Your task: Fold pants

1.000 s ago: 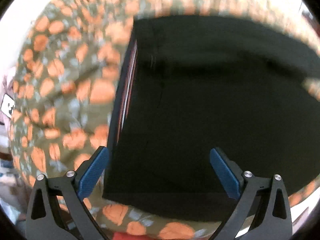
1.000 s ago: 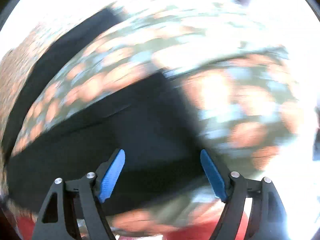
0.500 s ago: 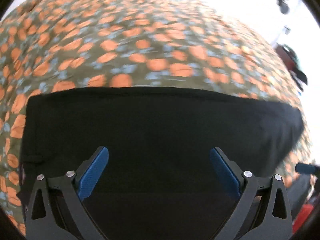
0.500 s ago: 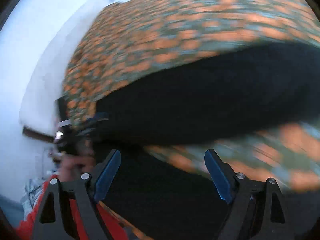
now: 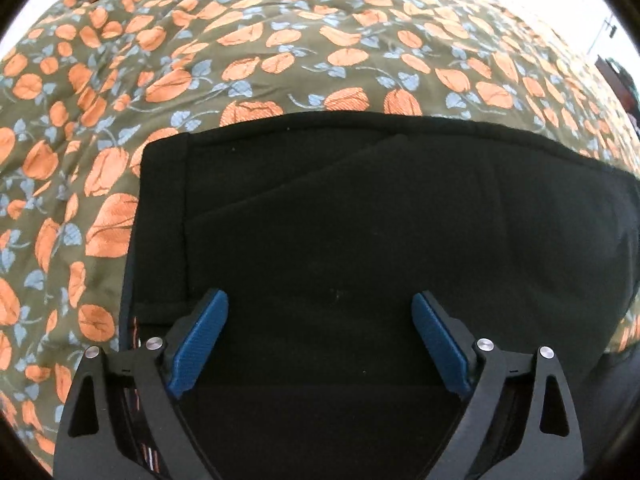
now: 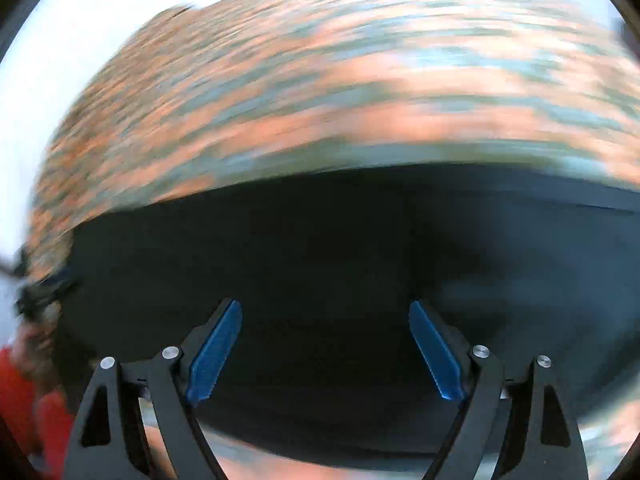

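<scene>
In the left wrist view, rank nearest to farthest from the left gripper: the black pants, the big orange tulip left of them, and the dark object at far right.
1. Black pants, directly beneath the left gripper.
2. Big orange tulip, on the bedspread just left of the pants.
3. Dark object, past the bed's far right edge.

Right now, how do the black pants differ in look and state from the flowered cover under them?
Colour: the pants are plain black; the cover is olive with orange flowers and blue leaves.
Layers: the pants lie folded, with a slanted edge of one layer over another; the cover is spread as a single sheet.
Extent: the pants take only the near middle; the cover reaches out past them to the far side and the left.
Both are cloth and lie flat.
</scene>
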`<state>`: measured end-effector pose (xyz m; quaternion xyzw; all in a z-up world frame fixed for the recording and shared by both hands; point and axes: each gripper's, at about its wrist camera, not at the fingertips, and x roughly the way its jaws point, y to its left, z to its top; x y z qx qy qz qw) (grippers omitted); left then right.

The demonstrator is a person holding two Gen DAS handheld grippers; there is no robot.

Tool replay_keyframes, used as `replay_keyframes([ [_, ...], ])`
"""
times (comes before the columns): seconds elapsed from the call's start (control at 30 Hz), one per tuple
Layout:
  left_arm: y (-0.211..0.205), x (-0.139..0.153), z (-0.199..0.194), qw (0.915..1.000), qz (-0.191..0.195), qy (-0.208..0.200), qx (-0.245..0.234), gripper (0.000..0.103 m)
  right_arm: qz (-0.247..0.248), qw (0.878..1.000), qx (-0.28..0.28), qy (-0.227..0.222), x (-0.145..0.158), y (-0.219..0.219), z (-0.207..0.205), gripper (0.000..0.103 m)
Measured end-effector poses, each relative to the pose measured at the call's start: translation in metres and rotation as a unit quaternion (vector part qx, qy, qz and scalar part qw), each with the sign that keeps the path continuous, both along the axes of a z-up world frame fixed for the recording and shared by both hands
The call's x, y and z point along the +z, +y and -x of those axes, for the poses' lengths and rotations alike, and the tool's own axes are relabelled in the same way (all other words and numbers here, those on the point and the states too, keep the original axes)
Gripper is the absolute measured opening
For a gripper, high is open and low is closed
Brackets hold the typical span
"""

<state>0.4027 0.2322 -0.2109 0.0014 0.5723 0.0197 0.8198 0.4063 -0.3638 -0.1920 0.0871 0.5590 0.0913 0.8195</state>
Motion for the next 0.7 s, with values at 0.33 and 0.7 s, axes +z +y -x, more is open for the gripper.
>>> replay_keyframes([
  [0.33, -0.017, 0.045, 0.033, 0.9958, 0.004, -0.078, 0.048, 0.096, 0.091, 0.985, -0.144, 0.008, 0.027, -0.205, 0.029, 0.079],
  [0.7, -0.067, 0.09, 0.113, 0.9921, 0.037, -0.11, 0.048, 0.099, 0.119, 0.984, -0.128, 0.04, 0.031, -0.204, -0.05, 0.08],
])
